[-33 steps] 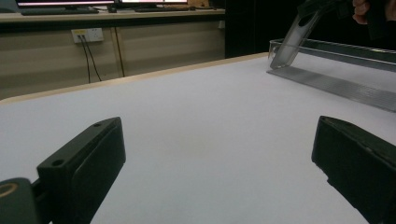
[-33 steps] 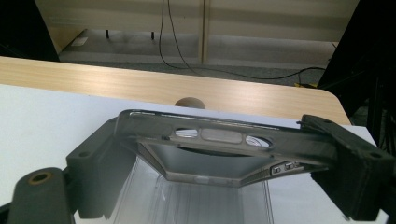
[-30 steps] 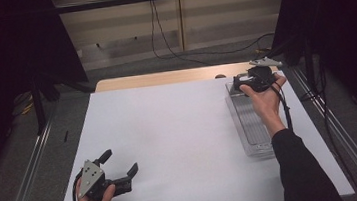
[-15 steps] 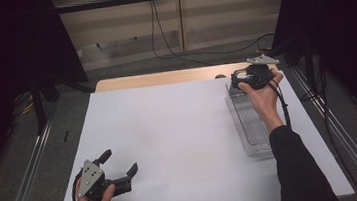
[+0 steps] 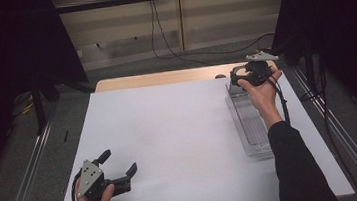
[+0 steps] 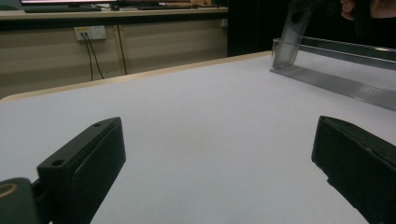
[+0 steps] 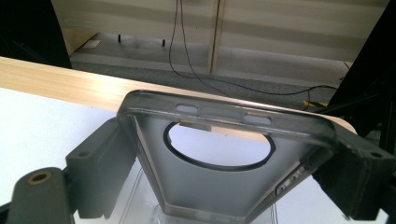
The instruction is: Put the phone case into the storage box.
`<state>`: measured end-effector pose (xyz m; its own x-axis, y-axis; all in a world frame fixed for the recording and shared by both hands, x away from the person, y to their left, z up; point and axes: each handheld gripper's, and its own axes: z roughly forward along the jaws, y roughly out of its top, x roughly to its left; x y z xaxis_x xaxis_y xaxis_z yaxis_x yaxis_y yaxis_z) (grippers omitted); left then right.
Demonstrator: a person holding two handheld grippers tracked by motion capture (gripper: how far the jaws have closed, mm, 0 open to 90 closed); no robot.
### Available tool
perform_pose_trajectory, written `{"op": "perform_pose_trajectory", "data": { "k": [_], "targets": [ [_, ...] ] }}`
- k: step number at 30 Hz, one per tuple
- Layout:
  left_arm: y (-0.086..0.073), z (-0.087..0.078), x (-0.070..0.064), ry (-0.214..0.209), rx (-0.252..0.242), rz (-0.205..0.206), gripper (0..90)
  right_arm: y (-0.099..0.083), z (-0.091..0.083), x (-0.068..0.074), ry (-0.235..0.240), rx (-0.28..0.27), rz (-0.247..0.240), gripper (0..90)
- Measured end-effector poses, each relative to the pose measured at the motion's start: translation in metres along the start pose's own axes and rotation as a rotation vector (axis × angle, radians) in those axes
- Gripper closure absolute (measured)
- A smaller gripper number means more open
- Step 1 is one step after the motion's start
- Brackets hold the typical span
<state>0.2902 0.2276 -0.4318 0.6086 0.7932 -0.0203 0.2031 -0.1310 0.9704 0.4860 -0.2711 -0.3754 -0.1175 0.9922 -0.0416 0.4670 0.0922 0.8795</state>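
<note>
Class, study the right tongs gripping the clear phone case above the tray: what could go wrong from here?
1. The right tongs pinch the clear phone case by its side edges; the flexible shell may bow or slip out.
2. Its lower end sits near the clear tray, so it could snag on the wall.

Phone case [image 7: 219,186] btm end cut off by frame edge, behind claw.
</note>
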Motion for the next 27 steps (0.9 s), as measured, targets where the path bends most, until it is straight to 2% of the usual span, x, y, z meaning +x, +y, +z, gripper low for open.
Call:
{"op": "perform_pose_trajectory", "data": {
  "k": [10, 20, 22, 27],
  "targets": [
    [0.0, 0.001, 0.0, -0.003, 0.004, 0.003, 2.9, 0.001, 0.006, 0.0, -0.005, -0.015, 0.019, 11.9],
    [0.0, 0.0, 0.0, -0.004, -0.002, 0.002, 2.9, 0.0, 0.014, -0.004, 0.02, -0.037, 0.041, 11.6],
    [-0.001, 0.001, 0.0, -0.003, 0.005, 0.004, 2.9, -0.001, 0.015, -0.006, 0.029, -0.036, 0.061, 11.4],
    [0.0, 0.0, 0.0, -0.003, 0.003, 0.011, 2.9, 0.001, 0.018, -0.006, 0.034, -0.02, 0.055, 11.1]
  ]
}}
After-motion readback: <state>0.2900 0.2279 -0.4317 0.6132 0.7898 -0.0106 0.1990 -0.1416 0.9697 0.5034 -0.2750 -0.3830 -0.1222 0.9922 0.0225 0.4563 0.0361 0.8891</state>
